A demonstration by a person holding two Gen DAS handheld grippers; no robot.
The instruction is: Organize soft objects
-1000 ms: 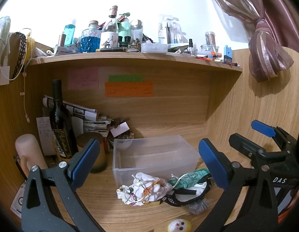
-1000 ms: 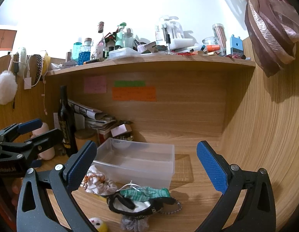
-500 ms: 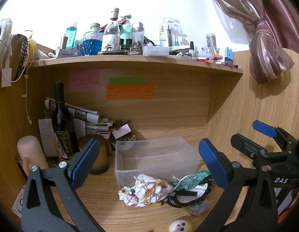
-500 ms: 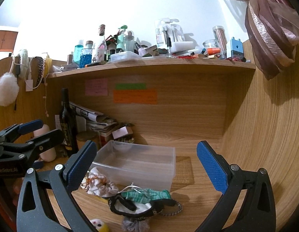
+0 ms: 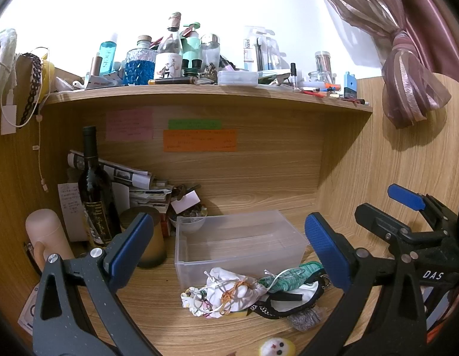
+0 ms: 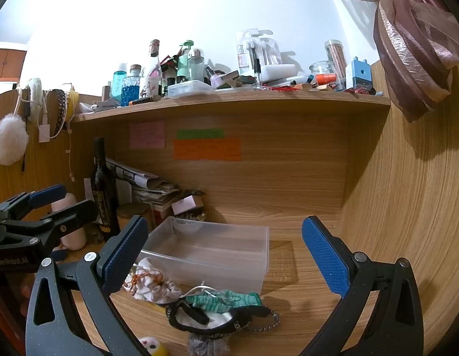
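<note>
Left wrist view
Left gripper (image 5: 228, 247): jaws spread wide, holding nothing, raised above the desk.
Soft pile: white drawstring pouch (image 5: 226, 292), green knit piece (image 5: 291, 276) and black-and-white mask (image 5: 288, 299) lie bunched on the desk, low between the two blue pads, touching neither.
Clear plastic bin (image 5: 199, 262): just behind the pile, its near wall against the pouch.
Grey scrunchie (image 5: 305, 317): at the pile's near right edge.
Yellow plush (image 5: 275, 347): nearest, at the bottom edge.
Right gripper (image 5: 407, 207): at far right, seen side on.

Right wrist view
Right gripper (image 6: 225, 255): jaws wide apart, empty.
Soft pile: pouch (image 6: 152, 286) by the left pad; green piece (image 6: 226, 299) and mask (image 6: 211, 319) lower, centred between the pads.
Bin (image 6: 253, 267): behind the pile.
Wine bottle (image 6: 103, 190): far left, upright.
</note>
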